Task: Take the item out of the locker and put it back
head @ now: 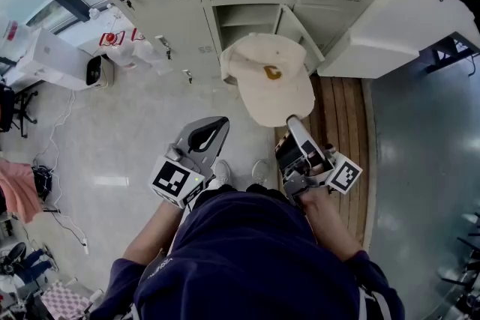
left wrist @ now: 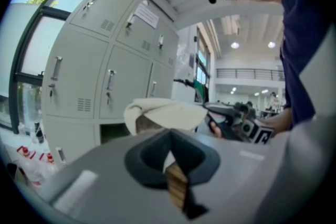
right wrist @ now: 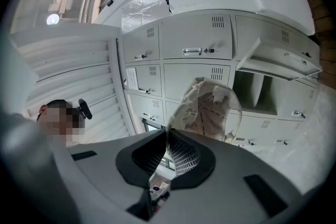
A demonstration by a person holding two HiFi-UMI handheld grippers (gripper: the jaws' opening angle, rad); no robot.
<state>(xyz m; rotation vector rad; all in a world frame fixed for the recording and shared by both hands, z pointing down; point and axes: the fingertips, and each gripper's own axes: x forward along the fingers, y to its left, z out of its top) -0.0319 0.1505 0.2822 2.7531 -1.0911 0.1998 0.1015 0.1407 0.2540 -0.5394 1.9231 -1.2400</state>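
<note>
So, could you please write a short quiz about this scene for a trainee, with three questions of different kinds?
1. True or false: the right hand-held gripper is shut on the brim of the beige cap.
2. Where is the cap? A) lying inside a compartment; B) held up outside the open locker; C) lying on the floor.
3. Fill in: the left hand-held gripper is shut and holds ____.

Key: 1 true; 2 B; 3 nothing.
</note>
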